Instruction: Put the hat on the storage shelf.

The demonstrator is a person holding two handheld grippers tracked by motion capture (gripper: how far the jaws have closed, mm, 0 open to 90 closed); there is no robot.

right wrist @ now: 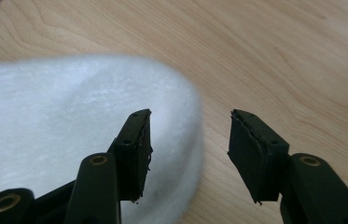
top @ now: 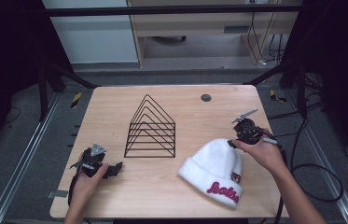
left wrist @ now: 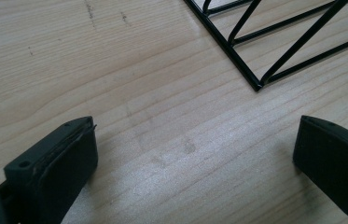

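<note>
Hovering right claw [right wrist: 190, 154] half-open over crown edge of white beanie [right wrist: 69, 121], nothing gripped, lined up to pinch | left claw [left wrist: 195, 158] wide, resting on table [left wrist: 162, 93], wire rack [left wrist: 274, 42] just ahead

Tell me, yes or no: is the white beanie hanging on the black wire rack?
No, the white beanie lies flat on the table, to the right of the black wire rack and apart from it.

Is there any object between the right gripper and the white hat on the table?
Nothing visible. The right gripper hangs at the crown end of the white hat, jaws apart, with part of the crown and bare table between them. The wire rack stands away to the hat's left.
</note>
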